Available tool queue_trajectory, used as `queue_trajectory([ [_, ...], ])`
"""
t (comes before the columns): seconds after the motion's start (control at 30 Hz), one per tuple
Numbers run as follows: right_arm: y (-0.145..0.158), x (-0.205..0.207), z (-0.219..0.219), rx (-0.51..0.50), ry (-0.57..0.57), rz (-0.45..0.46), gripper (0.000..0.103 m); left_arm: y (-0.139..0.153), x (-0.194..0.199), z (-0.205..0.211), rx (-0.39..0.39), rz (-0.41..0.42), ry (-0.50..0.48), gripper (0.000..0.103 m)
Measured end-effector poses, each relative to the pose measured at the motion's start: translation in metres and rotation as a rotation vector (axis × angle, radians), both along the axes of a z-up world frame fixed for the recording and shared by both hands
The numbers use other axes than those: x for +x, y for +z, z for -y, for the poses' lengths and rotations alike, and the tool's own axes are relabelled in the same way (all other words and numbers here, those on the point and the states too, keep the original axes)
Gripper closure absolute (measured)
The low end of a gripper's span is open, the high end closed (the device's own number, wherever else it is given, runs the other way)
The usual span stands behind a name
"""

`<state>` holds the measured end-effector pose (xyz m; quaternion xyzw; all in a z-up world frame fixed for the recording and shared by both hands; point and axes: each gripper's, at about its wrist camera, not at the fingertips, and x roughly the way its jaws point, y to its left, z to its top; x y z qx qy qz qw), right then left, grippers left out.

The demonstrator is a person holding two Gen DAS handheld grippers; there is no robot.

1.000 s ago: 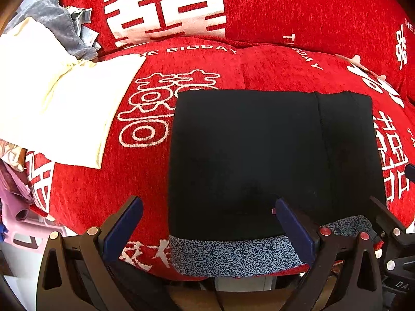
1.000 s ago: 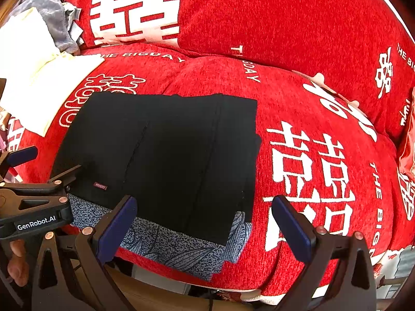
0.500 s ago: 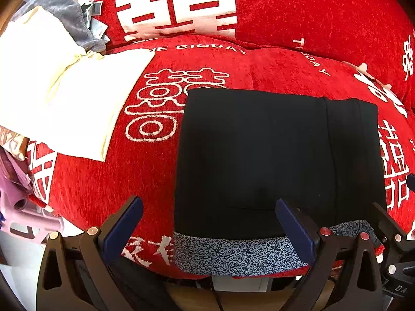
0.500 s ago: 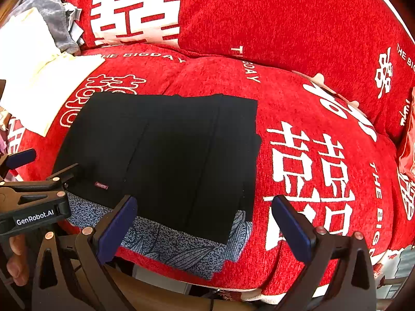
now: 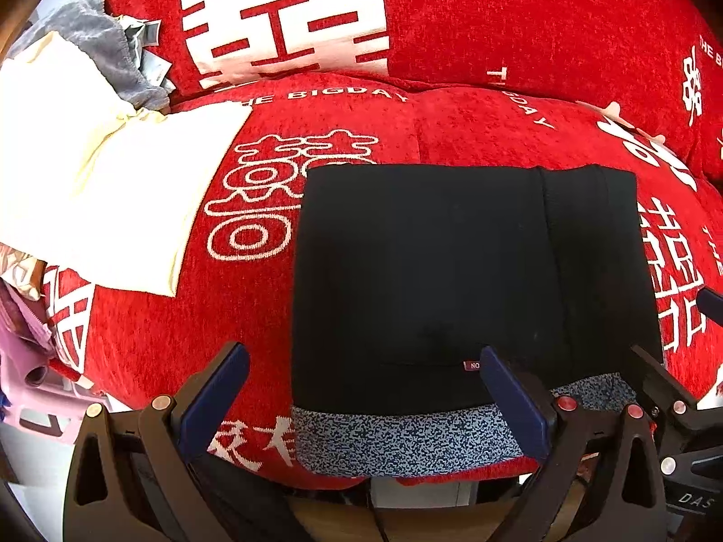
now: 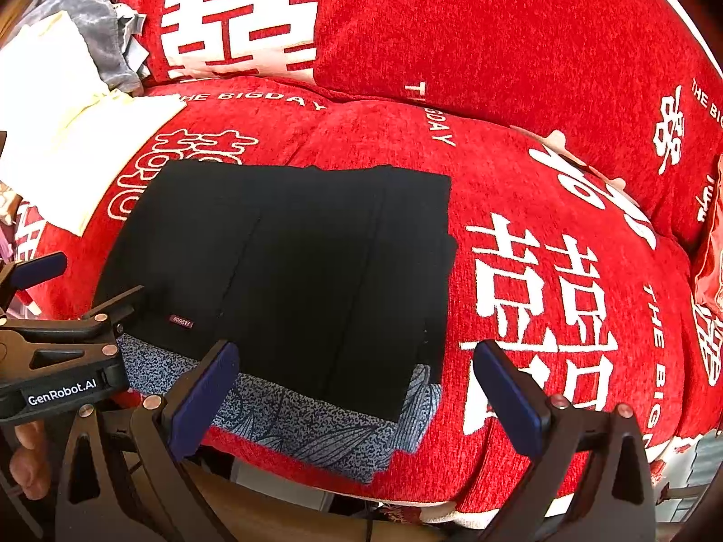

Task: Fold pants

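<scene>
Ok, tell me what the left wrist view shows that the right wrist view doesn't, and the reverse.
Only the left wrist view shows the pink plastic item at the far left edge. Only the right wrist view shows the left gripper's "GenRobot.AI" label and the person's fingers beneath it. Both show the folded black pants on the red sofa cover, the cream cloth, and open grippers, left gripper and right gripper, holding nothing.

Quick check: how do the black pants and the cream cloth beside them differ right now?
The pants are black, with a speckled blue-grey band along the near edge; the cream cloth is plain and pale. The pants form a neat rectangle with straight edges; the cloth lies looser, its far end bunched against grey fabric. Both rest flat on the red sofa, and neither tool holds them.
</scene>
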<state>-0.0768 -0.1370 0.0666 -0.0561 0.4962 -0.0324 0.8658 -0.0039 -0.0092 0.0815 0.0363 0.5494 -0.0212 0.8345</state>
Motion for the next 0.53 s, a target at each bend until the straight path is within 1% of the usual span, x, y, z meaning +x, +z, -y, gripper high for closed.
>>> queue_trajectory([
  [0.13,-0.0004,-0.0002,0.0016,-0.001,0.005,-0.001,0.0,-0.0014,0.0008,-0.003,-0.023,-0.013,0.012,0.001],
  [0.4,-0.0022,-0.0028,-0.001,0.005,-0.003,-0.005,0.0,-0.0028,-0.0032,-0.0047,-0.023,-0.015,0.016,0.001],
  [0.53,-0.0056,-0.0092,-0.0004,0.008,-0.004,-0.011,0.0,-0.0085,-0.009,-0.0023,-0.019,-0.034,0.004,0.001],
])
